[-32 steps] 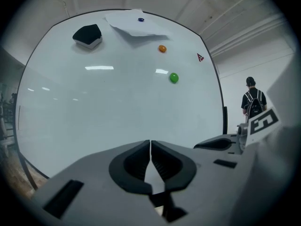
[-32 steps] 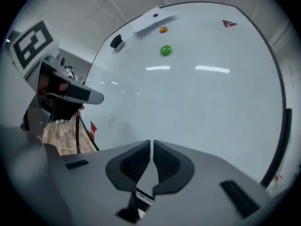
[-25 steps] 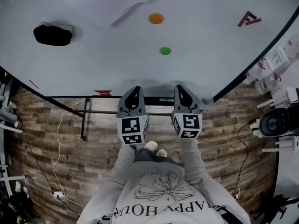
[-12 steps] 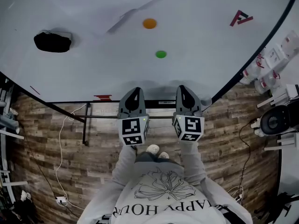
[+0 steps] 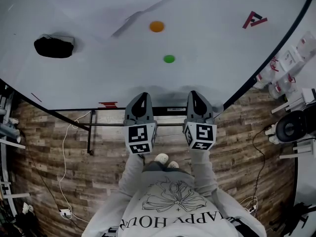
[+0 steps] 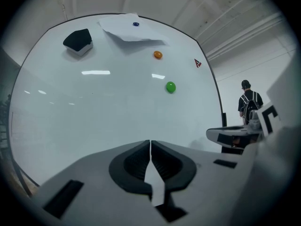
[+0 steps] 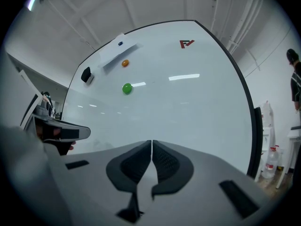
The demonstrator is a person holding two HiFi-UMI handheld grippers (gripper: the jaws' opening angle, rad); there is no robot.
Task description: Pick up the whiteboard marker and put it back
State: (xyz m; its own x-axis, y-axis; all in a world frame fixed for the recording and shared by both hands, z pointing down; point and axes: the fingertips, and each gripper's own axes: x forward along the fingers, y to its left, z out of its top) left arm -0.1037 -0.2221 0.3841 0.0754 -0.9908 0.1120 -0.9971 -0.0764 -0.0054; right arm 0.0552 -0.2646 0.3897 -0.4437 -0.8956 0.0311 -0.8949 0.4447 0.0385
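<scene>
Your sweatshirt (image 5: 173, 204) fills the bottom centre of the head view. Just above it, left gripper (image 5: 143, 96) and right gripper (image 5: 193, 94) sit side by side, not touching, both pointing at the whiteboard (image 5: 98, 73). Left jaws are together with nothing in them. Right jaws have just been closing and now meet too, nothing between them. The wood floor (image 5: 44, 147) runs below both, with a white cable (image 5: 62, 147) at lower left. Neither gripper holds the marker. A short red thing (image 5: 108, 103) lies on the board's bottom rim, left of your left gripper, but it is too small to tell if that's it. Further up the board, a green magnet (image 5: 169, 59) sits at centre and an orange magnet (image 5: 157, 26) above it, slightly left. The black eraser (image 5: 53, 47) is at upper left. A paper sheet (image 5: 148, 11) is at top centre, and a red logo (image 5: 255, 19) at upper right. Bottles (image 5: 282, 78) stand at the right edge, past the board. A person (image 6: 247, 105) stands far off, at the right of the left gripper view.
</scene>
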